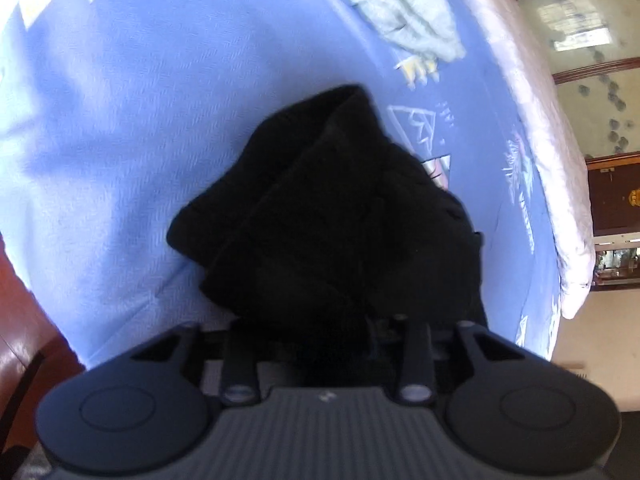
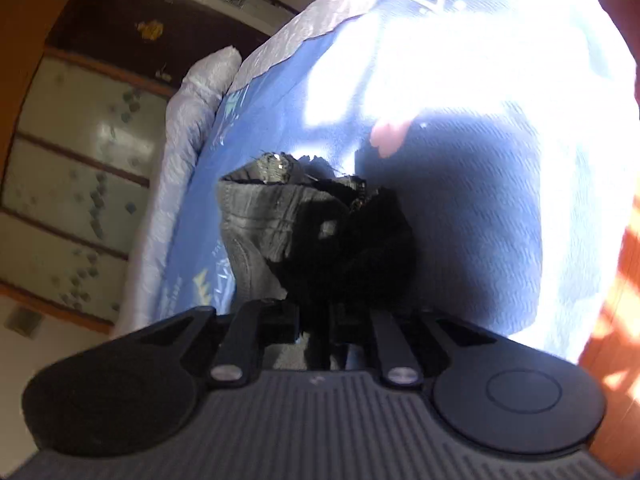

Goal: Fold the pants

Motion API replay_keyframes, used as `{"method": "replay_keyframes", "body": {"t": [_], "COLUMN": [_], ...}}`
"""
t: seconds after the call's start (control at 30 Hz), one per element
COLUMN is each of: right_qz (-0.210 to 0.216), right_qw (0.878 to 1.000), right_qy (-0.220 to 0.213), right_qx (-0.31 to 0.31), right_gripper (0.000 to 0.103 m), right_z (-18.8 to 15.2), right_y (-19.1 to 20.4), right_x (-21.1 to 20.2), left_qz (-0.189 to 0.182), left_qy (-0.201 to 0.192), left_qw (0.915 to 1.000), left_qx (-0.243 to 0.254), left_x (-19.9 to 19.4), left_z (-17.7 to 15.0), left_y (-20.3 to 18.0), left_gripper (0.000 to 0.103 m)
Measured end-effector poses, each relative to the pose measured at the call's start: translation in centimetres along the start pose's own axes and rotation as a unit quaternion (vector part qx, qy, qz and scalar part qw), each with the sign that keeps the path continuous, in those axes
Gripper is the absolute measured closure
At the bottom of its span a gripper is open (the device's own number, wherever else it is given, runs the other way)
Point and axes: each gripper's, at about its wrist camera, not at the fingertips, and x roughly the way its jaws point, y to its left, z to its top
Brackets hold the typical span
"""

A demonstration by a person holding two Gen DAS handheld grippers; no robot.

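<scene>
Left wrist view had the black pants (image 1: 320, 216) bunched right in front of the left claw (image 1: 320, 320), apparently pinched; right claw (image 2: 316, 316) likewise. Both should've kept tension even, laying it flat on the blue sheet (image 1: 120, 120).

Pants (image 1: 320, 216) bunched in a heap on the bed sheet (image 1: 120, 120), directly ahead of the left gripper (image 1: 324, 332); cloth reaches back between its fingers. Second garment (image 1: 404, 12) lies on the sheet beyond the pants, well apart, toward the mattress edge (image 1: 532, 92). Right wrist view: pants (image 2: 320, 240) directly ahead of right gripper (image 2: 316, 328), mattress edge (image 2: 188, 132) to their left.
</scene>
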Motion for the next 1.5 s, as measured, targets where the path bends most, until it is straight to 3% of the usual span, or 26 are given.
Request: {"method": "replay_keyframes", "body": {"t": [0.1,0.37,0.43,0.47,0.5,0.6,0.7,0.8,0.87,0.93,1.0,1.07,1.1,1.13,1.17,1.2,1.33,1.43,1.5], "right_qz": [0.015,-0.003,-0.027,-0.043,-0.046,0.006,0.035,0.058,0.059,0.057,0.054,0.040,0.028,0.028,0.034,0.045,0.093,0.101,0.109], "right_qw": [1.000,0.997,0.997,0.996,0.996,0.993,0.971,0.929,0.875,0.809,0.754,0.715,0.693,0.676,0.667,0.669,0.717,0.768,0.801], "right_qy": [-0.021,-0.053,-0.051,-0.047,-0.048,-0.051,-0.038,-0.006,0.029,0.069,0.131,0.194,0.200,0.178,0.162,0.164,0.181,0.168,0.165], "right_qx": [-0.003,-0.050,-0.056,-0.059,-0.057,-0.109,-0.232,-0.365,-0.479,-0.581,-0.641,-0.670,-0.692,-0.715,-0.726,-0.724,-0.667,-0.609,-0.565], "right_gripper": [0.062,0.061,0.074,0.088,0.089,0.090,0.090,0.090,0.090,0.087,0.074,0.065,0.057,0.055,0.052,0.046,0.043,0.043,0.047], "right_z": [-0.3,-1.4,-1.1,-1.3,-1.4,-2.8,-5.9,-11.0,-16.2,-22.0,-27.2,-30.9,-32.5,-33.5,-33.7,-33.3,-29.6,-26.3,-24.6], "right_y": [1.0,1.9,2.1,2.1,2.6,6.2,12.1,17.0,19.7,20.8,20.1,18.3,17.4,17.0,16.9,17.1,17.7,17.8,18.0], "right_x": [-0.3,1.7,2.6,2.7,2.6,1.1,0.3,0.9,2.1,3.9,6.2,8.6,9.0,8.5,7.9,7.1,3.8,3.3,3.8], "left_qz": [-0.008,-0.035,-0.045,-0.054,-0.065,-0.106,-0.145,-0.172,-0.183,-0.183,-0.168,-0.152,-0.145,-0.140,-0.135,-0.129,-0.129,-0.129,-0.126], "left_qy": [-0.009,-0.034,-0.035,-0.035,-0.035,-0.038,-0.019,0.008,0.038,0.067,0.095,0.123,0.134,0.143,0.149,0.153,0.170,0.181,0.186], "left_qw": [0.9997,0.9985,0.9981,0.9976,0.9967,0.9913,0.9824,0.9723,0.9664,0.9609,0.9589,0.9568,0.9558,0.9544,0.9529,0.9521,0.9423,0.9361,0.9330], "left_qx": [0.020,0.026,0.025,0.027,0.032,0.068,0.116,0.158,0.177,0.197,0.209,0.215,0.218,0.222,0.227,0.231,0.258,0.273,0.281], "left_x": [-2.1,-7.3,-7.9,-8.1,-8.5,-8.9,-8.2,-6.2,-4.4,-2.3,0.0,2.2,3.1,3.9,4.6,5.2,7.5,9.3,10.1], "left_z": [0.0,-1.6,-1.7,-1.6,-1.6,-1.7,-2.1,-2.9,-3.7,-5.0,-6.2,-7.3,-7.7,-8.1,-8.5,-8.9,-10.6,-12.1,-13.0], "left_y": [-0.8,1.2,1.2,1.0,0.7,-1.3,-4.0,-6.8,-8.4,-9.7,-10.5,-10.9,-11.0,-11.2,-11.5,-11.9,-14.4,-16.6,-17.4], "left_gripper": [0.069,0.069,0.069,0.069,0.069,0.069,0.069,0.069,0.069,0.068,0.067,0.067,0.067,0.067,0.063,0.061,0.052,0.039,0.038]}}
